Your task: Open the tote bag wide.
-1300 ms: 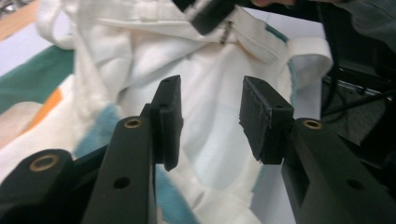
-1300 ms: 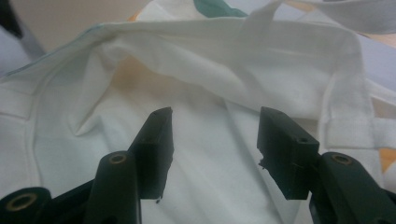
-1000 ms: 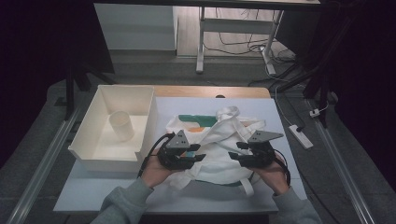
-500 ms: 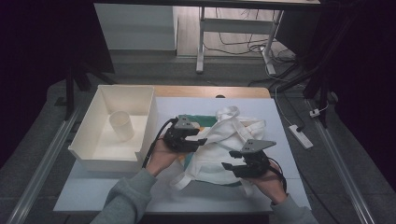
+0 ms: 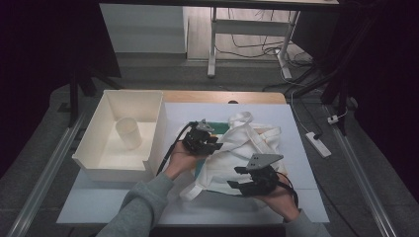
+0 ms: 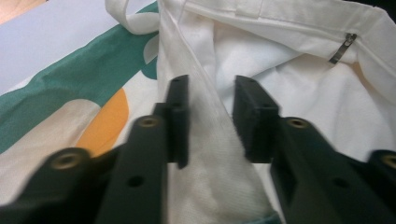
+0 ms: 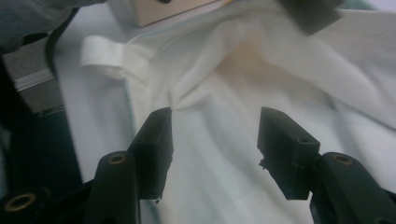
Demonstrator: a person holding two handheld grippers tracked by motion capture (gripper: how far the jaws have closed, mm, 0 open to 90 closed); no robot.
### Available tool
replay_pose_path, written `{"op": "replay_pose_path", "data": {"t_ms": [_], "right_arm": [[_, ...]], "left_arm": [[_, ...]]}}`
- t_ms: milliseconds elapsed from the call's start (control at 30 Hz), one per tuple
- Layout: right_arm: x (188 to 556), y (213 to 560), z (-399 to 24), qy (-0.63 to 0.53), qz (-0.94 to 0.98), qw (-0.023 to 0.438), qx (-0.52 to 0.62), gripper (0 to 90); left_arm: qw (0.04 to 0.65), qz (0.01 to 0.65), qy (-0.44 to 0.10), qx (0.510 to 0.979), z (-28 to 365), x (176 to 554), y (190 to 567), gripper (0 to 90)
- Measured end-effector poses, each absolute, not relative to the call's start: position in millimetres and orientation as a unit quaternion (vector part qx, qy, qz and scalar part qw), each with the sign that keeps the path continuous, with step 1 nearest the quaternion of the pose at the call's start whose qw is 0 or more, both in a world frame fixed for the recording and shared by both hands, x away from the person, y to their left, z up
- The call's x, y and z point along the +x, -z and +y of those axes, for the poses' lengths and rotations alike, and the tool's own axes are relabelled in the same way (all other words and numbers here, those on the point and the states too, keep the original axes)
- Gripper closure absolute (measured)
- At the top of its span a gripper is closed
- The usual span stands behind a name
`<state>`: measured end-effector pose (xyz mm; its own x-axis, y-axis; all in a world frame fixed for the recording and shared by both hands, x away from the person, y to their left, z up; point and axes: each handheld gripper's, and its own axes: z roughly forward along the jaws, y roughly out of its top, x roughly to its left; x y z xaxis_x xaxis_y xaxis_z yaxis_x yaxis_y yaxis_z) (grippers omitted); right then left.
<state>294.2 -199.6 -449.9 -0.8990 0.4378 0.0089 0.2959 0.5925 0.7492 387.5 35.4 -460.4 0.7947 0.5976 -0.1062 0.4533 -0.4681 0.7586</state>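
Note:
A white cloth tote bag [image 5: 252, 143] lies crumpled in the middle of the table, partly over a green, orange and cream patterned cloth [image 5: 217, 127]. My left gripper [image 5: 217, 145] is at the bag's left edge. In the left gripper view its jaws [image 6: 211, 116] straddle a raised fold of the bag's rim [image 6: 205, 154]; they have just been closing and stand apart, so it is open. The patterned cloth [image 6: 70, 93] lies to their left. My right gripper [image 5: 234, 178] hovers at the bag's near edge, open over the white fabric [image 7: 214, 140].
A white bin [image 5: 99, 158] at the left holds a white cup [image 5: 128, 133]. A bag strap loop [image 7: 100, 58] lies on the white table sheet [image 5: 123, 197]. A power strip [image 5: 317, 144] lies on the floor to the right of the table.
My left gripper has moved away from the person and to the right, onto the bag's left edge. My right gripper has drawn back toward the table's near edge.

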Motion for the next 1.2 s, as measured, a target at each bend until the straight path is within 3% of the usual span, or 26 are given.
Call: {"op": "replay_pose_path", "data": {"t_ms": [67,200,500,600,700,733,1200], "right_arm": [[290.4,452.4,-195.7,-0.396,0.893,0.076,0.199,44.7],[279.9,457.5,-185.4,-0.377,0.907,0.061,0.177,43.5],[274.7,472.4,-174.2,-0.338,0.925,0.057,0.164,43.2],[277.6,479.0,-174.9,-0.32,0.929,0.08,0.167,57.2],[285.0,482.8,-180.1,-0.327,0.925,0.056,0.186,80.5],[286.9,483.9,-181.8,-0.327,0.925,0.053,0.188,84.3],[259.3,449.3,-194.3,-0.351,0.926,0.023,0.141,87.7]], "left_arm": [[0.418,0.311,-0.086,0.849,37.9,389.1,460.9,79.1],[0.415,0.317,-0.081,0.849,42.0,393.2,463.7,86.9],[0.416,0.329,-0.084,0.844,49.5,395.5,465.9,88.4],[0.416,0.335,-0.086,0.841,52.8,396.3,467.5,88.5],[0.417,0.343,-0.089,0.837,56.3,397.0,468.7,88.5],[0.417,0.344,-0.09,0.837,57.8,397.2,468.8,88.5],[0.424,0.363,-0.075,0.826,72.3,397.4,470.1,88.7]]}}
